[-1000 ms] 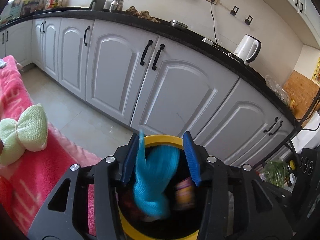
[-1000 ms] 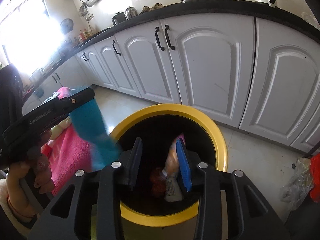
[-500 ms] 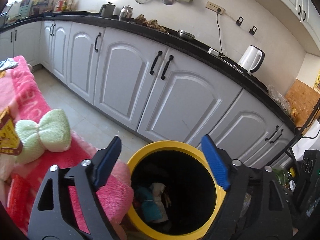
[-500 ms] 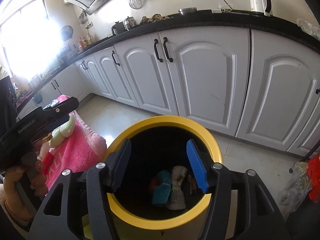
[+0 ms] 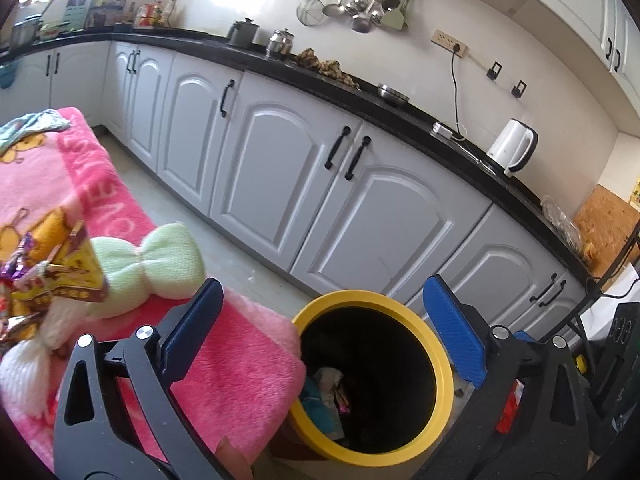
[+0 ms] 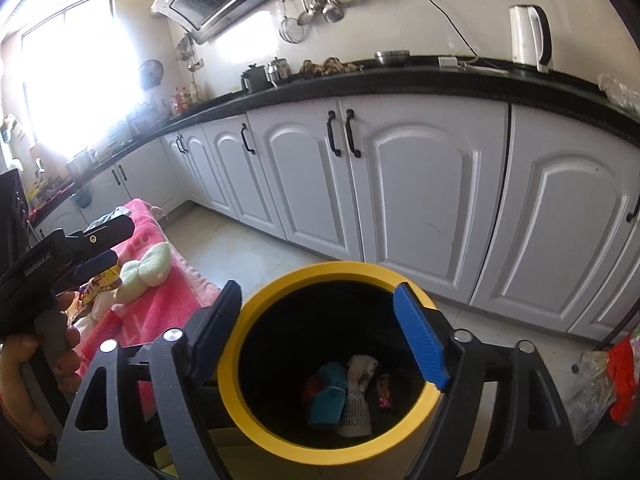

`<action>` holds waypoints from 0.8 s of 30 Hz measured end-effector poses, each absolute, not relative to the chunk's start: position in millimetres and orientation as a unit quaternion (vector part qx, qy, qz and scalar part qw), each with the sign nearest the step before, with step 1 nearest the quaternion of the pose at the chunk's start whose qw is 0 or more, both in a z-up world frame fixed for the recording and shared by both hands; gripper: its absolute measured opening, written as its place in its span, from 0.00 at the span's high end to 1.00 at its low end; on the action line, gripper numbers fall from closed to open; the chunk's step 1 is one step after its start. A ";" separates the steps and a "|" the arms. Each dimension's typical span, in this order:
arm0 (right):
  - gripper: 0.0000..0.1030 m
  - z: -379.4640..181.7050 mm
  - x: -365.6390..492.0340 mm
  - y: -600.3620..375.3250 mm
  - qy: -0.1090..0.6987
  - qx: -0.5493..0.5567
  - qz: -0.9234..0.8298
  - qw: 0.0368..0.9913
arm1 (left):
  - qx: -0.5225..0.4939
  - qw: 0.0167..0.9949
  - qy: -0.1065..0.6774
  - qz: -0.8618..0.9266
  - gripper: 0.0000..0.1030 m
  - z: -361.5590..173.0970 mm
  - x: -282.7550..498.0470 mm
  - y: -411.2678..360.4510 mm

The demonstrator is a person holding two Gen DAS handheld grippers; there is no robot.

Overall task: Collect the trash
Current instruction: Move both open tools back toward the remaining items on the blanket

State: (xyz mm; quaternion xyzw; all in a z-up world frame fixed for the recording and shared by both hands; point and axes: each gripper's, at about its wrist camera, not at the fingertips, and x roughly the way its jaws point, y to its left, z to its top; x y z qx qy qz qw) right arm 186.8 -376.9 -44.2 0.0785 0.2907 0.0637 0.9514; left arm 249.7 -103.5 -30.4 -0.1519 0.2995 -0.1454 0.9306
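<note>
Both grippers are hovering with jaws spread and holding nothing: the right gripper (image 6: pixel 320 332) directly over the yellow-rimmed bin (image 6: pixel 256 432), the left gripper (image 5: pixel 320 340) above the pink blanket's (image 5: pixel 240 376) edge beside it. Trash (image 6: pixel 344 396) is lying at the bin's bottom; a snack wrapper (image 5: pixel 52 276) is resting on the blanket near a green bow (image 5: pixel 156 264).
</note>
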 end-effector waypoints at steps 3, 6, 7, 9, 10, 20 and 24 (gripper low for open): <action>0.20 -38.5 181.7 -369.9 0.280 0.070 0.067 0.955 | -0.153 0.934 0.291 -0.139 0.11 -26.1 243.0 -93.4; 0.19 -33.3 178.3 -362.3 0.274 0.060 0.072 0.957 | -0.152 0.938 0.283 -0.133 0.11 -21.5 235.7 -84.7; 0.19 -32.0 177.4 -360.3 0.272 0.058 0.074 0.958 | -0.151 0.939 0.280 -0.131 0.11 -20.5 233.2 -82.9; 0.18 -29.0 174.9 -355.4 0.269 0.054 0.077 0.959 | -0.151 0.941 0.275 -0.126 0.11 -18.1 228.1 -77.5; 0.18 -28.0 173.0 -352.6 0.267 0.051 0.079 0.959 | -0.151 0.942 0.273 -0.123 0.11 -16.9 225.9 -74.8; 0.18 -14.5 160.2 -327.7 0.249 0.027 0.097 0.963 | -0.156 0.949 0.252 -0.104 0.11 -5.8 205.9 -47.6; 0.17 -11.3 155.8 -317.0 0.244 0.016 0.106 0.964 | -0.160 0.951 0.247 -0.097 0.11 -3.9 198.5 -37.4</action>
